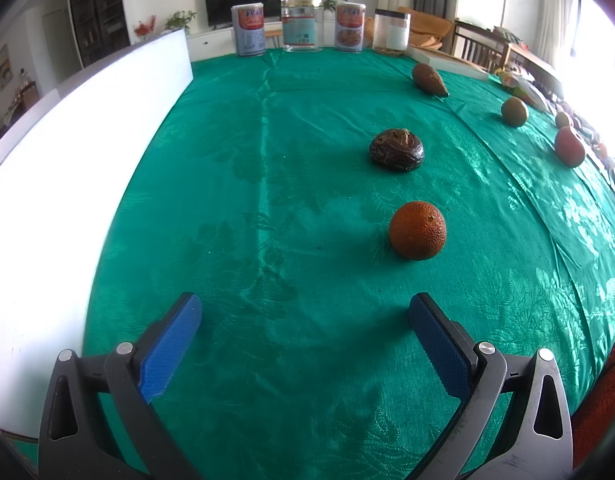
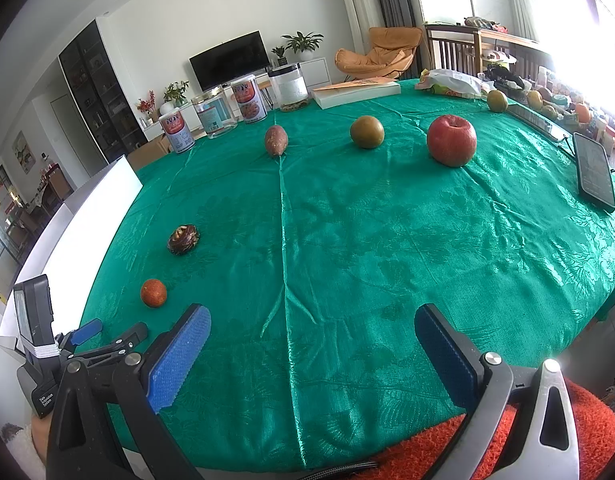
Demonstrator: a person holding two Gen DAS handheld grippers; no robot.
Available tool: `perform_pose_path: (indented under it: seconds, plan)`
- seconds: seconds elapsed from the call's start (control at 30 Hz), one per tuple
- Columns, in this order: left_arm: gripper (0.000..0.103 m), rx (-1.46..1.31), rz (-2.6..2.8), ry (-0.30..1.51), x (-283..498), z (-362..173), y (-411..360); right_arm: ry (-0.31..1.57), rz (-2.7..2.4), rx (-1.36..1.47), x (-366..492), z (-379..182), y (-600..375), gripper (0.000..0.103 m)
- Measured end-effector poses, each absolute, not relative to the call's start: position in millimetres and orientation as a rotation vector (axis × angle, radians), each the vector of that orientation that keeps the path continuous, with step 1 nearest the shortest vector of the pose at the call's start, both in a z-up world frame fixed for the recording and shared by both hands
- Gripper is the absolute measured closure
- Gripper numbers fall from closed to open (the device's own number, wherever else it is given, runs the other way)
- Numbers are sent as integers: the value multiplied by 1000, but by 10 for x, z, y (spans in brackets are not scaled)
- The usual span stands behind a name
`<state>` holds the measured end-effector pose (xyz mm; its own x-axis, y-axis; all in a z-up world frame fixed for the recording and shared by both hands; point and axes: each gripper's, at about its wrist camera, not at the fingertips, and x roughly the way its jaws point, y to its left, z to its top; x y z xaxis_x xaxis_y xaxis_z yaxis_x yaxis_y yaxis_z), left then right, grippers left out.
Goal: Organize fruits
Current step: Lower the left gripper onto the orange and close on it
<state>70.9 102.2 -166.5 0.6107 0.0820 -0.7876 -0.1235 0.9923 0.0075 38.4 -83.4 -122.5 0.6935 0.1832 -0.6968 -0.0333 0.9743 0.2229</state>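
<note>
A: Report the left gripper [image 1: 305, 312].
B: Its blue-padded fingers [image 1: 169, 350] stand wide apart and hold nothing. It hangs over the near edge of the worktop [image 1: 267, 200], which carries a green patterned cloth.

A: And the right gripper [image 2: 312, 326]?
B: Same condition: fingers [image 2: 179, 360] spread wide, empty, above the near edge of the cloth. In its view the left gripper's body shows at the lower left.

A: Locate the fruits.
B: They lie apart from one another in a loose arc. Nearest the left gripper is a small orange fruit [image 1: 417, 230] with a rough skin. Just beyond it sits a dark wrinkled fruit [image 1: 396, 151]. Farther back lies a brown tapered item [image 2: 276, 140] (possibly a sweet potato; type cannot be confirmed). To its right stands a round green-brown fruit [image 2: 367, 131], then a red apple [image 2: 451, 140], upright with the stem hollow on top.

A: Other items on the worktop?
B: Along the far edge: two labelled cans [image 1: 248, 30], a clear jar [image 1: 301, 25] between them, and a second jar [image 1: 391, 31] to the right. A phone [image 2: 595, 171] lies flat near the right edge. A white panel [image 1: 87, 120] stands along the left side.
</note>
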Motion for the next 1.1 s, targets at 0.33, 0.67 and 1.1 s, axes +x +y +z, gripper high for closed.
perform_pose_path:
  seconds: [0.33,0.67,1.1]
  plan:
    - [1,-31,46,931,704,-1635,1010,794,129,206,375,-1220,-842,2]
    - [4,-43,-80,954,818,-1494,750,792,129,214,363,-1210,-846,2]
    - [59,18,-49,934,1121,-1552,604,806,131,246,393,-1240,-910,2]
